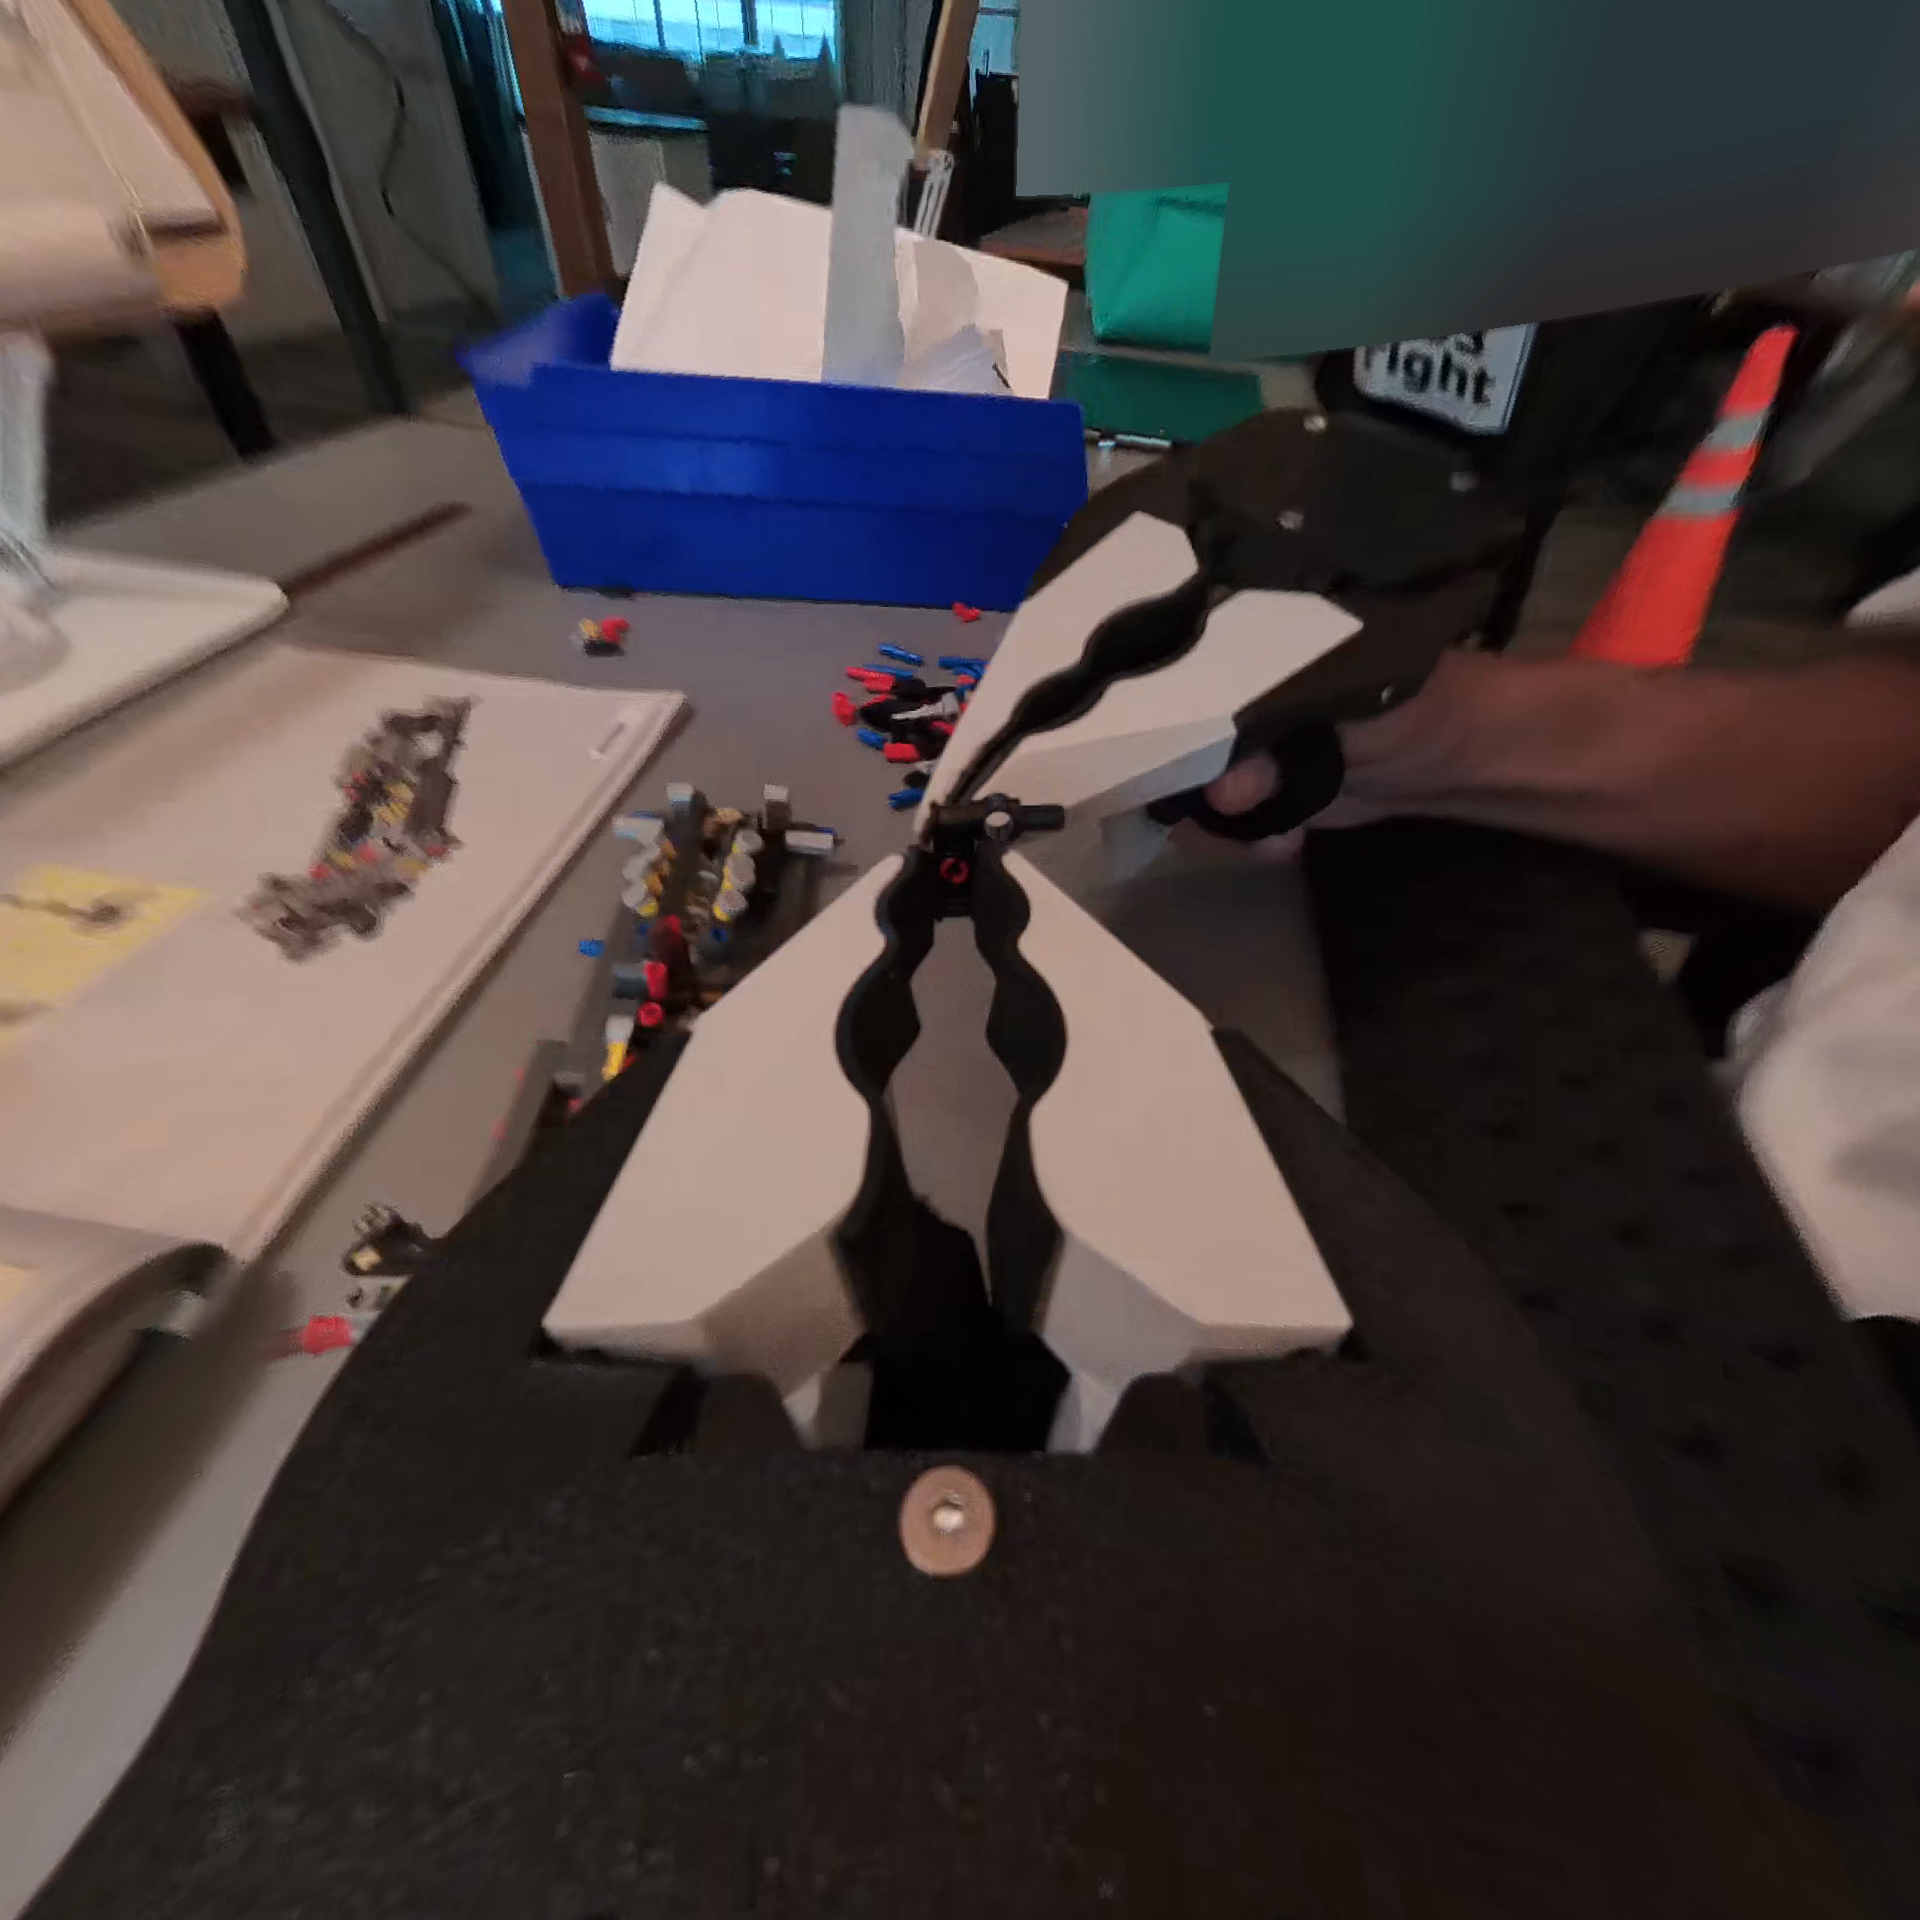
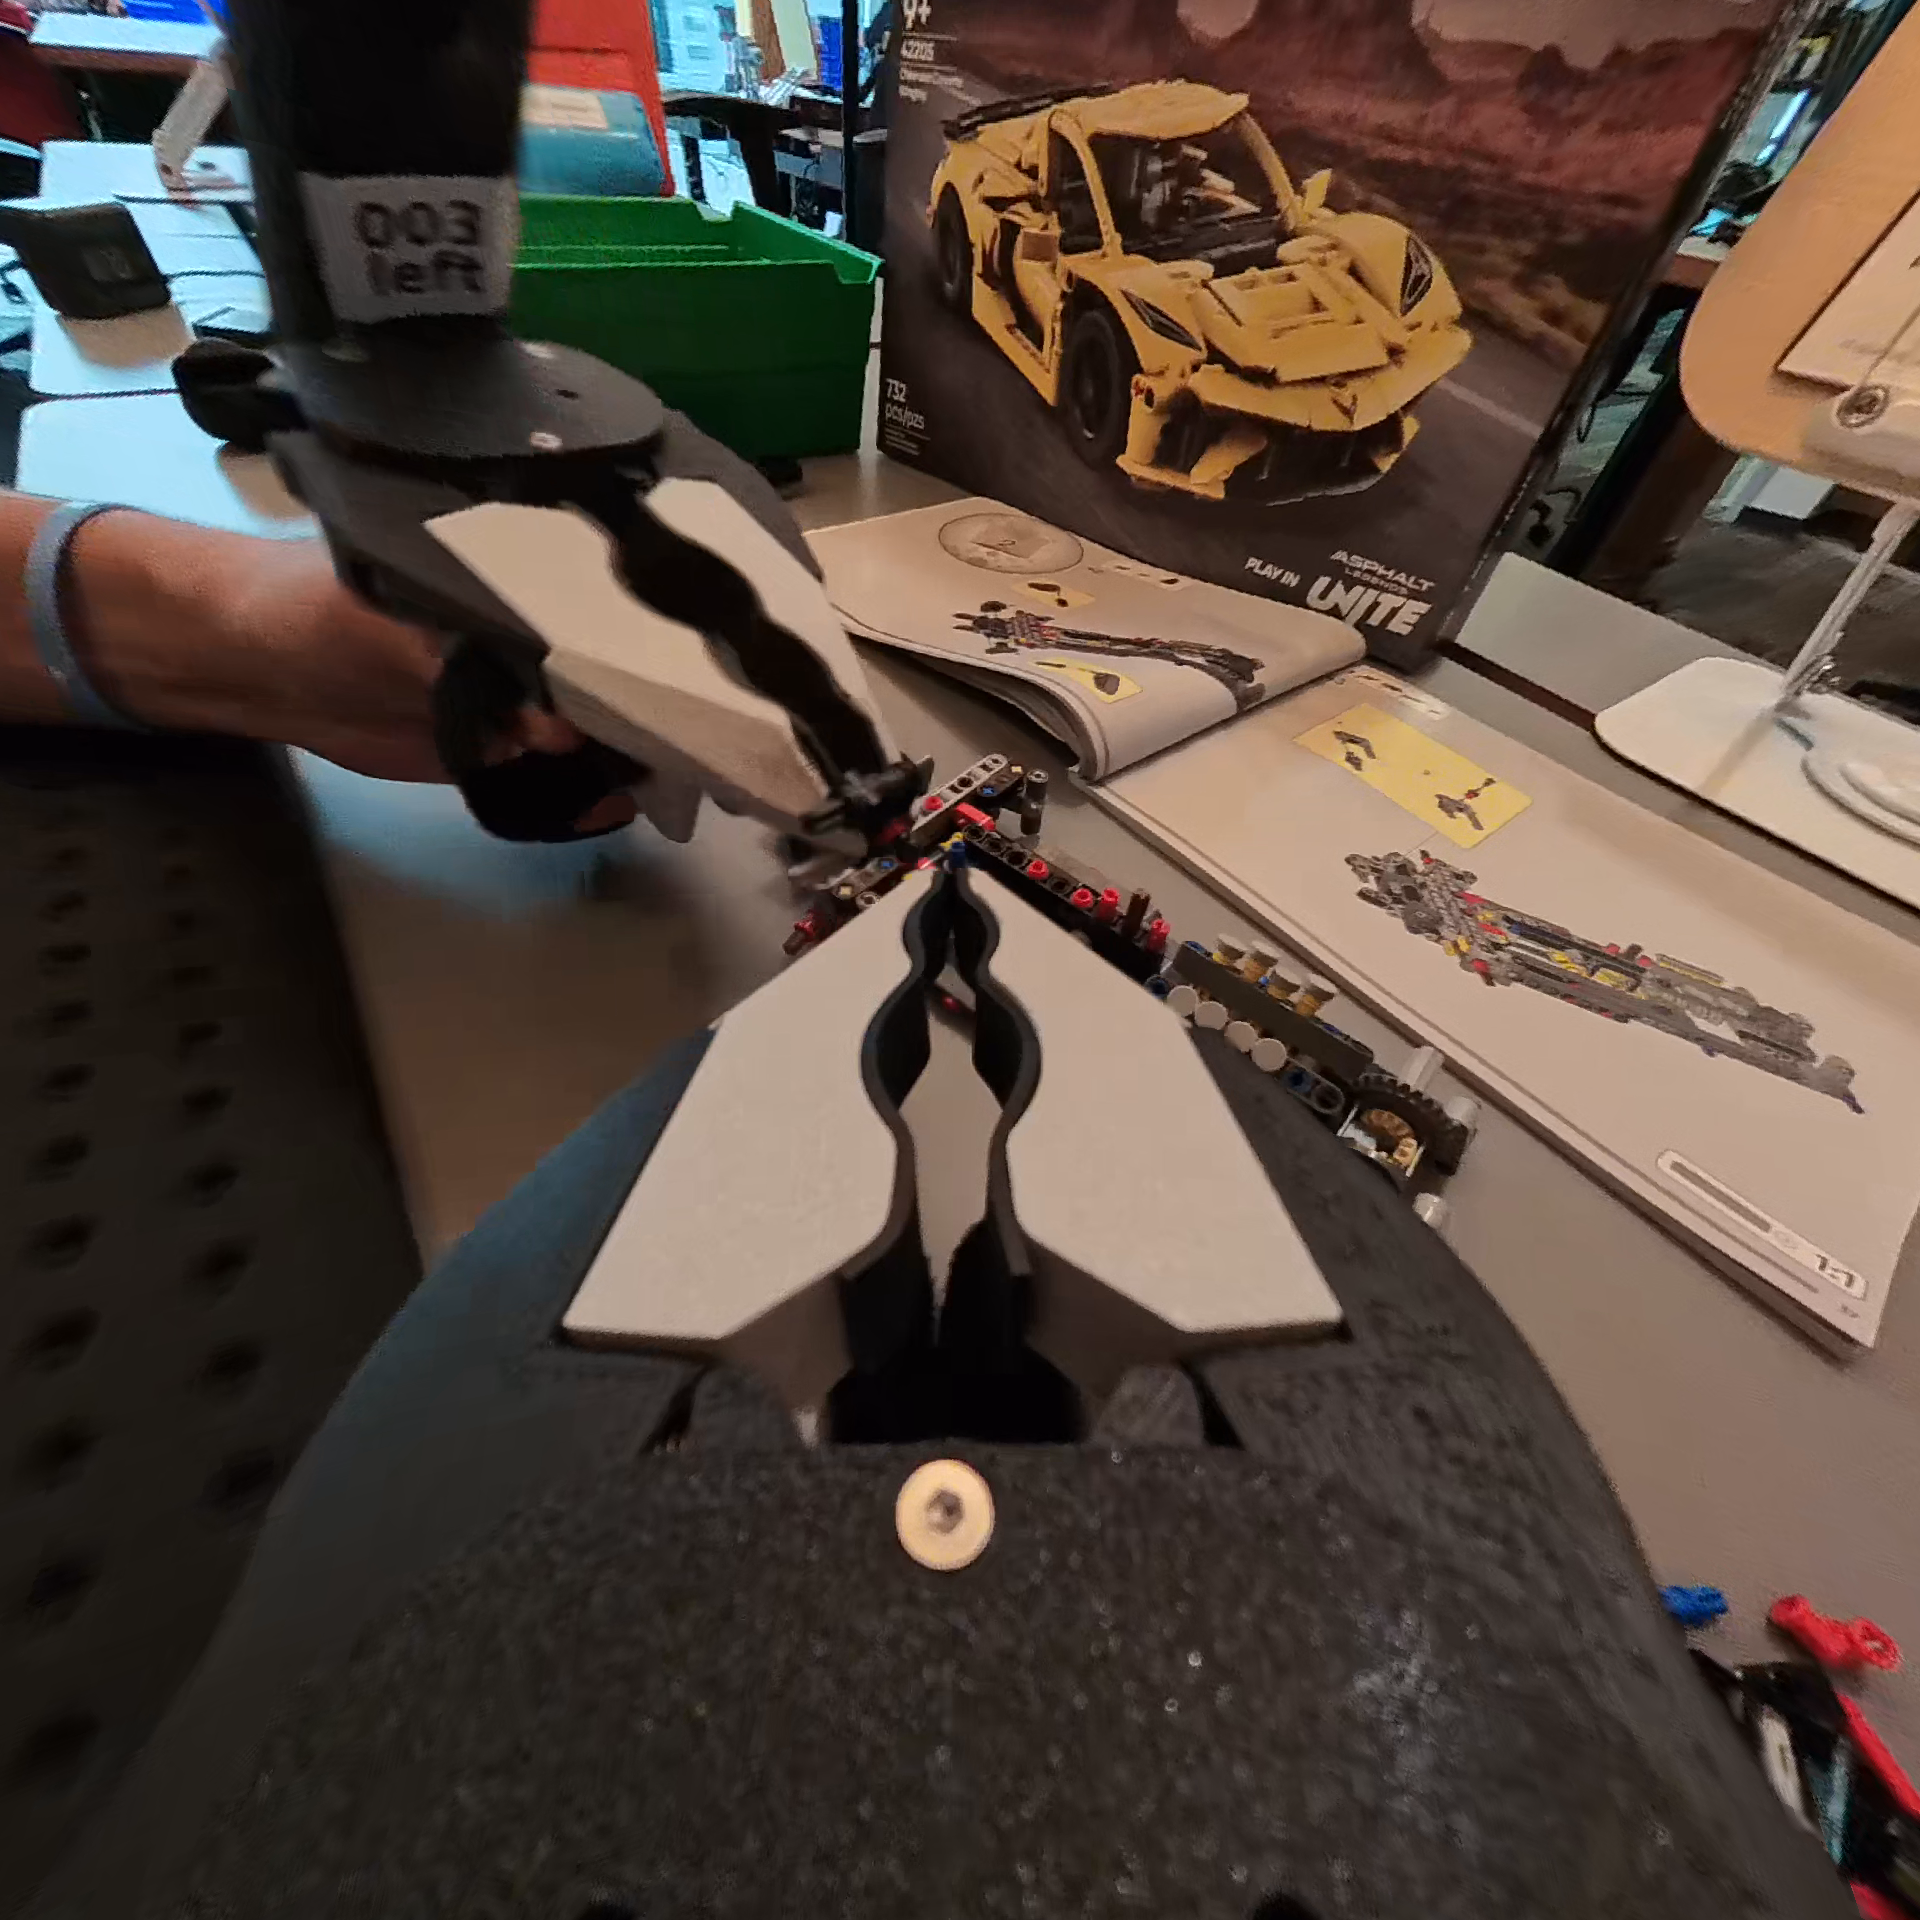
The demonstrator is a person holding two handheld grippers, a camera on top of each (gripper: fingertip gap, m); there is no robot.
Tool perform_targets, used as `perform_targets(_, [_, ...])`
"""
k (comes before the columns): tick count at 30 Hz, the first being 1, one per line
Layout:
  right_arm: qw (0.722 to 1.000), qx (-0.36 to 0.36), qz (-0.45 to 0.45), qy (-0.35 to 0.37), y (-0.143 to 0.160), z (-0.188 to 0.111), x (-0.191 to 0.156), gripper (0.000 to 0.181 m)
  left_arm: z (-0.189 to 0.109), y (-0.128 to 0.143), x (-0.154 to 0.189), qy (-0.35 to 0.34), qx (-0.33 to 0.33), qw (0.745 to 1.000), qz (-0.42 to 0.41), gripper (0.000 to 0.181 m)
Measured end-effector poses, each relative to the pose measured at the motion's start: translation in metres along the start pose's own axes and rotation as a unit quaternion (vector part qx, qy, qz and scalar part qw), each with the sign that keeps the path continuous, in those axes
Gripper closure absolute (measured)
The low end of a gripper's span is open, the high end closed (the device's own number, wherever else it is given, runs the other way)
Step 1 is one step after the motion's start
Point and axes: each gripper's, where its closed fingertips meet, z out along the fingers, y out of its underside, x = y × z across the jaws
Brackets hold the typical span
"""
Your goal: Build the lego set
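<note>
My left gripper [image 1: 951,868] is shut on a small black lego piece [image 1: 954,871] with a red pin, held above the table. My right gripper [image 1: 961,805] comes in from the upper right, and its shut tips meet the top of the same piece, where a black connector [image 1: 1003,823] sticks out. In the right wrist view my right gripper [image 2: 951,883] is shut, and the left gripper [image 2: 868,800] meets it from the left. The long dark chassis build [image 1: 707,883] lies on the table just beyond [image 2: 1247,997].
An open instruction book [image 1: 364,883] lies beside the chassis [image 2: 1558,935]. The set's box [image 2: 1247,312] stands behind it. Also here are a blue bin [image 1: 779,488] with paper, a green bin [image 2: 707,312], loose red and blue pins [image 1: 904,707], an orange cone [image 1: 1694,499] and a white stand base [image 2: 1745,727]. Less than 4 cm separates the two grippers' tips.
</note>
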Motion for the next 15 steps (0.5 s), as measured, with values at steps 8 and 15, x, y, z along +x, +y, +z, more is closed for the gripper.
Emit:
perform_targets(8, [0.999, 0.002, 0.024, -0.022, -0.0017, -0.0021, -0.0050, 0.181, 0.0018, -0.0052, 0.0068, -0.086, 0.003, 0.969, 0.232, 0.176])
perform_targets(15, [0.999, -0.001, 0.035, -0.020, 0.0003, -0.0025, -0.0009, 0.181, 0.0050, 0.0023, 0.0050, -0.101, -0.019, 0.953, 0.286, 0.175])
